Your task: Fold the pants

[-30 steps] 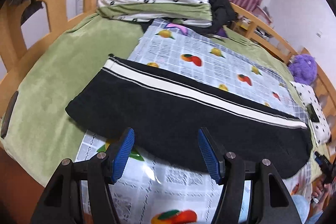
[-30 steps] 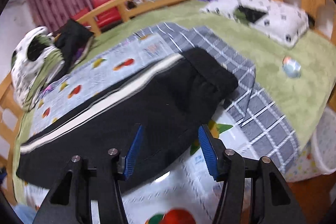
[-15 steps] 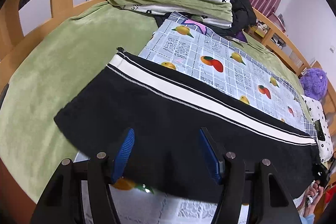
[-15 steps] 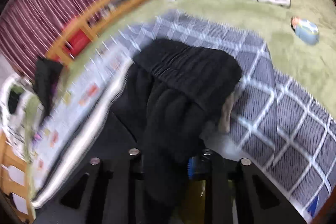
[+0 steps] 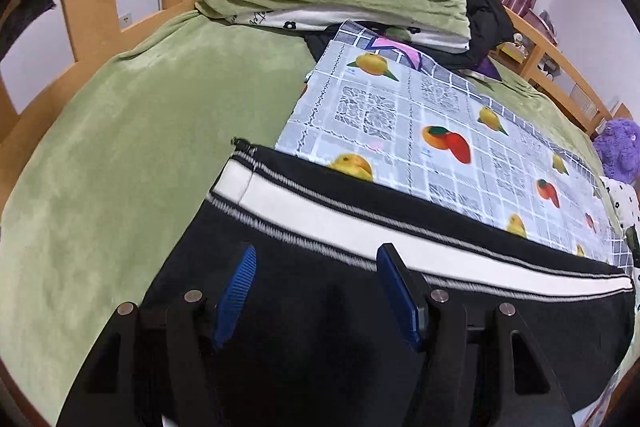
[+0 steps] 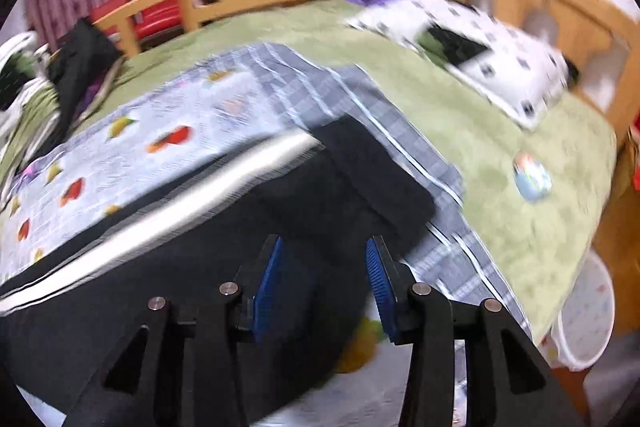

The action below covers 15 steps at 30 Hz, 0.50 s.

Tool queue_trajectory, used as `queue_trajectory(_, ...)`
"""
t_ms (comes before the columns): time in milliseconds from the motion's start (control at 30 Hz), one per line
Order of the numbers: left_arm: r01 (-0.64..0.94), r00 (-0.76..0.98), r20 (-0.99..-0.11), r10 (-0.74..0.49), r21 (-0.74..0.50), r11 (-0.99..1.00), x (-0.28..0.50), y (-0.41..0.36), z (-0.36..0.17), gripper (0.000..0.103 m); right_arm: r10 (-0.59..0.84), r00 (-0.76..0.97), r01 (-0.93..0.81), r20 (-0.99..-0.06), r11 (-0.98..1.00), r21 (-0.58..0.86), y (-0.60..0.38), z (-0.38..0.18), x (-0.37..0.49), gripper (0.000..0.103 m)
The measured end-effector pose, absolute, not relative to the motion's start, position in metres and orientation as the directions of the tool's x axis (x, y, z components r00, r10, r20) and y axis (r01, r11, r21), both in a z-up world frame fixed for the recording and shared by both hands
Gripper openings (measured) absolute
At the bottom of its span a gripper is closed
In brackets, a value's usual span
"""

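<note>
Two claws over black pants (image 5: 360, 307) on bed, pants lying long and flat on fruit cloth (image 5: 420, 131) so they fold easy. Left claw (image 5: 316, 291) wide, nothing in it, right above leg end near white stripe. Right claw (image 6: 324, 283) wide too, empty, over waist end (image 6: 372, 171). Half second ago right claw was shut on bunched waist; now let go. Left claw came closer in.

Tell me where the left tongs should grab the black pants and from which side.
Grip the black pants at the leg hem, the short edge nearest the left tongs, coming in low from the near side. The pants lie flat and lengthwise, so that loose edge can likely be pinched without bunching.
</note>
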<state>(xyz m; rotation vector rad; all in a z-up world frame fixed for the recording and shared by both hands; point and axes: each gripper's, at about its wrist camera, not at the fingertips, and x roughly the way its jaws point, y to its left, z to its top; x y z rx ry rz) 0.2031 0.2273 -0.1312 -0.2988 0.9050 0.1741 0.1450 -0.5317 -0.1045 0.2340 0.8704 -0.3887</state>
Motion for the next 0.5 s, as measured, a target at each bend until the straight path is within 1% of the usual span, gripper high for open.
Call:
queue_trajectory(67,-0.268,0.605,-0.796,0.01,-0.192,0.944,0.213,0.232,-0.134,0.061,-0.203,0.613,0.363,-0.763,0.931,0.045,-0.504,-0.094,0.163,0.051)
queue_trajectory(200,-0.248,0.617,-0.787,-0.008,-0.204,0.947,0.226,0.242,-0.132,0.061,-0.123,0.639,0.23,-0.76,0.972,0.036,-0.437,-0.096,0.198,0.051)
queue_trajectory(333,-0.279,0.633,-0.773,0.034,-0.188,0.942,0.234,0.261,-0.123,0.061,-0.047,0.64,0.07,-0.767,0.998,-0.003,-0.365,-0.108,0.229,0.051)
queue_trajectory(400,-0.289,0.613,-0.788,0.049,-0.166,0.943,0.243,0.27,-0.127,0.061,-0.024,0.631,-0.001,-0.775,1.0,-0.031,-0.332,-0.117,0.245,0.051)
queue_trajectory(500,-0.269,0.596,-0.801,0.057,-0.133,0.954,0.256,0.273,-0.135,0.061,0.045,0.611,-0.107,-0.79,0.994,-0.026,-0.293,-0.132,0.261,0.051)
